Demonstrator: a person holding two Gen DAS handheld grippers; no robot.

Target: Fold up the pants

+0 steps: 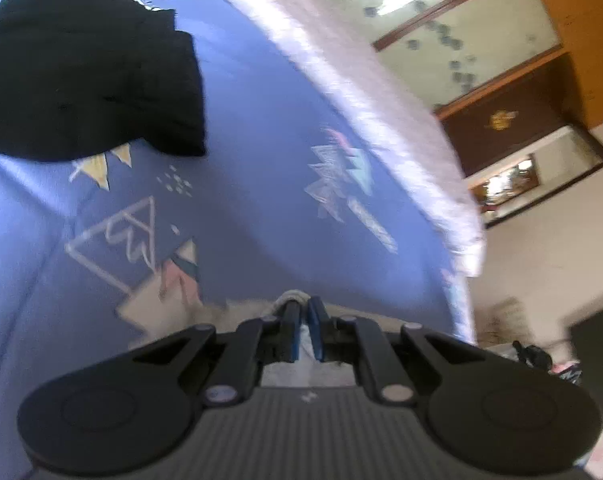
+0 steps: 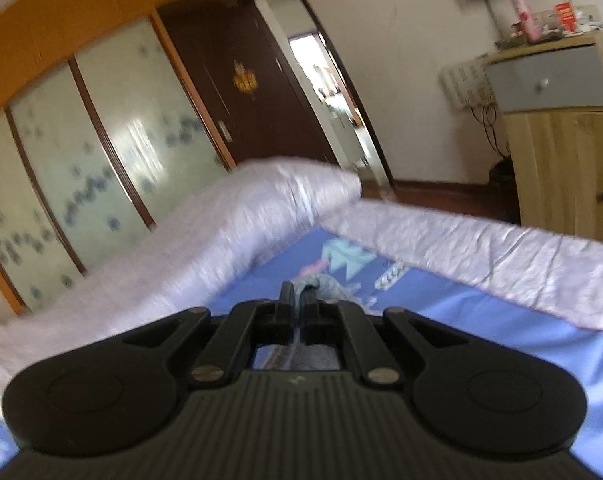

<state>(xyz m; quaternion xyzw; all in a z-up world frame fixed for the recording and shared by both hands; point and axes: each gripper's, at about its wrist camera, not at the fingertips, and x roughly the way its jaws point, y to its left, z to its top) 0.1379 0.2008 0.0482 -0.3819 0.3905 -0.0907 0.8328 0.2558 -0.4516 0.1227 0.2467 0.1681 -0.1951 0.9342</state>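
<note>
Both claws are pinching pale grey fabric of the pants (image 1: 291, 300): the left claw (image 1: 304, 308) and the right claw (image 2: 297, 296) are holding it above the blue bed sheet (image 1: 241, 168) (a black garment (image 1: 89, 72) is lying farther off).

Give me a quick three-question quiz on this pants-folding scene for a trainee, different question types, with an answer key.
1. True or false: the left gripper is shut on pale grey cloth.
2. Multiple choice: the black garment lies on A) a wooden floor, B) the blue printed sheet, C) a cabinet.
3. Fill in: the right gripper is shut on ____ cloth.

Key:
1. True
2. B
3. grey
</note>
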